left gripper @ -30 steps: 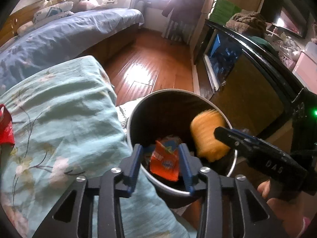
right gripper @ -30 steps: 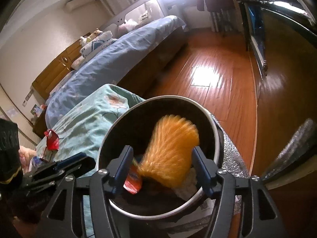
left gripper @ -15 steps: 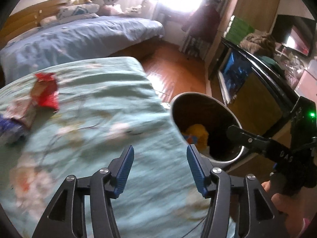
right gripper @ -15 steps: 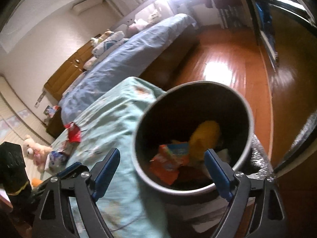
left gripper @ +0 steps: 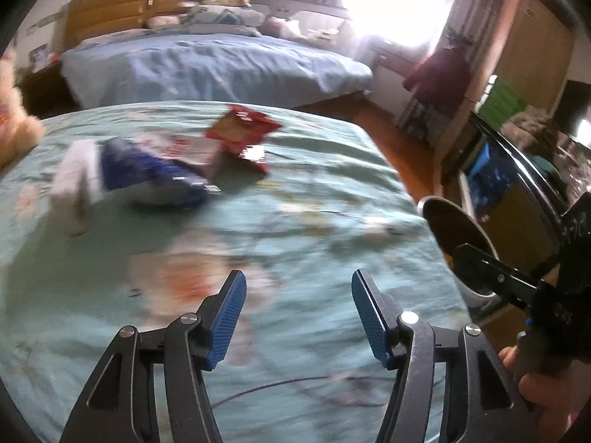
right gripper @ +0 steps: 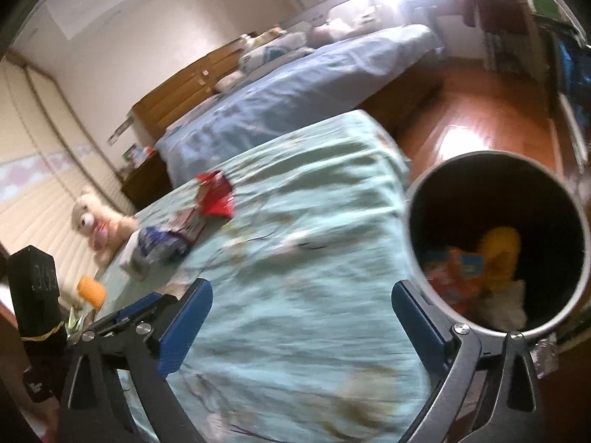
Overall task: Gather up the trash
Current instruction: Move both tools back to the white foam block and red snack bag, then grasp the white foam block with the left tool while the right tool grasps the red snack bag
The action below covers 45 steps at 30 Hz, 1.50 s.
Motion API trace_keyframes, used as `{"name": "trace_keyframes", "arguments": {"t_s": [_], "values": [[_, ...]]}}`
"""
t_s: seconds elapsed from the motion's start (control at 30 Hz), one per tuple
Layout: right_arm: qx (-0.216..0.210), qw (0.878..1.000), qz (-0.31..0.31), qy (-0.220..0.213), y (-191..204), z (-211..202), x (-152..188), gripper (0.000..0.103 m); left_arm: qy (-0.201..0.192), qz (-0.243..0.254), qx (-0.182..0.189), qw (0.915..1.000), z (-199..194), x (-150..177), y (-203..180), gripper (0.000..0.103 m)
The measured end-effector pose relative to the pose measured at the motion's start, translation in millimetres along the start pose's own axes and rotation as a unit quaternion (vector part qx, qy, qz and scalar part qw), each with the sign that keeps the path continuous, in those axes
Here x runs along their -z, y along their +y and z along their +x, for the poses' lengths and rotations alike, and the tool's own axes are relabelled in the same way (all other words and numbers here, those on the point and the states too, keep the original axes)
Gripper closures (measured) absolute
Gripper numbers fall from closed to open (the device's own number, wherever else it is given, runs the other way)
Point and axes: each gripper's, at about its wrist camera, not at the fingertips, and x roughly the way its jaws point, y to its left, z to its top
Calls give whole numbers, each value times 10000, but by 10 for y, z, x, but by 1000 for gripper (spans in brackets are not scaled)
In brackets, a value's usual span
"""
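Note:
A round metal trash bin (right gripper: 576, 221) stands beside the teal-covered table (right gripper: 295, 313); it also shows in the left wrist view (left gripper: 434, 205). Inside lie a yellow fluffy item (right gripper: 498, 251) and an orange wrapper (right gripper: 458, 265). On the teal cover (left gripper: 295, 258) lie a red wrapper (left gripper: 242, 131) and a blue and white packet (left gripper: 147, 173); the right wrist view shows them too, the red wrapper (right gripper: 216, 199) and the packet (right gripper: 155, 249). My left gripper (left gripper: 297, 317) is open and empty above the cover. My right gripper (right gripper: 301, 325) is open and empty, left of the bin.
A plush toy (right gripper: 98, 227) and an orange object (right gripper: 90, 291) sit at the table's far-left edge. A blue bed (left gripper: 207, 66) lies beyond the table. A dark glass cabinet (left gripper: 517, 184) stands to the right. Wood floor (right gripper: 480, 125) lies between bed and cabinet.
Both grippers dropped their trash into the bin, the yellow fluffy item and the orange wrapper. They then swung left, away from the bin, over the table toward the wrappers.

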Motion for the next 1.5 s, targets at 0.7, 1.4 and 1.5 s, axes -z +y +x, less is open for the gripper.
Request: {"name": "trace_keyframes", "arguments": {"t_s": [0.7,1.4,1.5], "values": [[-301,9971,-606,358,640,869,-203,5,-287,-902,-1012,9904,-228,-97,946,40],[-364,9954,-668,576,948,1729,-729,22,-235,-1029,-1246,9866,274,-506,1365,42],[-402,9952,-646,608,964,1816,-769,33,-233,-1053,-1197,9869,337,-525,1413,47]]}}
